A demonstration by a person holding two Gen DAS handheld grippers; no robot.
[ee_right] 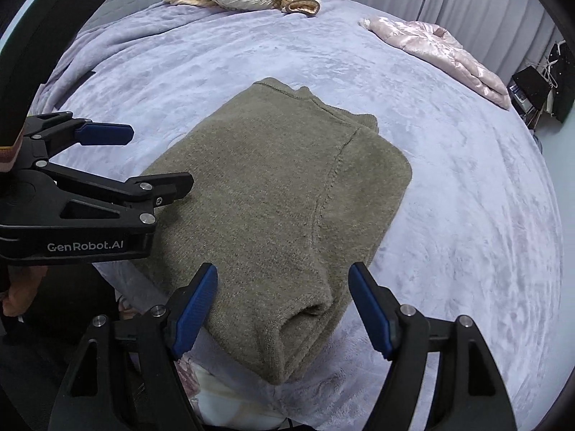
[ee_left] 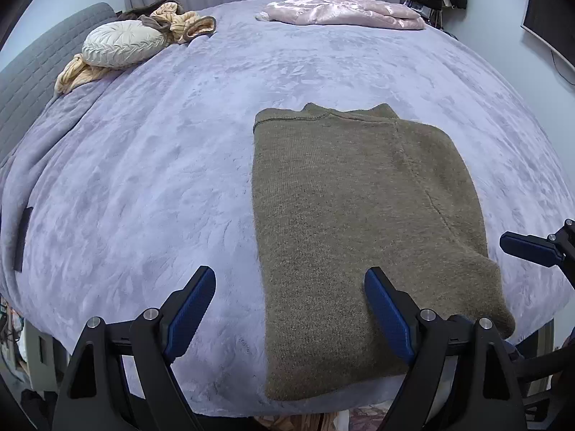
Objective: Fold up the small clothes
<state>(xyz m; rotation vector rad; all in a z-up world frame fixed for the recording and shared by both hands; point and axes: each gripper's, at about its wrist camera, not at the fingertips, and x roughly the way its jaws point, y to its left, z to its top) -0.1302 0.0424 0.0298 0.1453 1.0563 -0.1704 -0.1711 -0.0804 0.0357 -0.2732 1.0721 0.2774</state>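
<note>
Both the left claw (ee_left: 289, 318) and the right claw (ee_right: 284, 310) are hovering wide and empty over the near end of the folded olive sweater (ee_left: 352, 222), whose long axis is running away from them across the bed (ee_left: 143, 179).

Count taken across both wrist views.

Claws: two, a left claw (ee_left: 289, 310) and a right claw (ee_right: 284, 309), each with two blue-padded fingers.

Garments on the bed (ee_left: 143, 179): three.
- One olive knit sweater (ee_left: 341, 215), folded, at centre toward 5 o'clock in the left wrist view.
- One pink satin garment (ee_left: 341, 9) at 1 o'clock on the far edge.
- One cream striped garment (ee_left: 179, 21), bunched, at 11 o'clock.

Cushions: one round pale cushion (ee_left: 122, 43), lying on the striped garment.

Beds: one, under a single lilac plush blanket.
</note>
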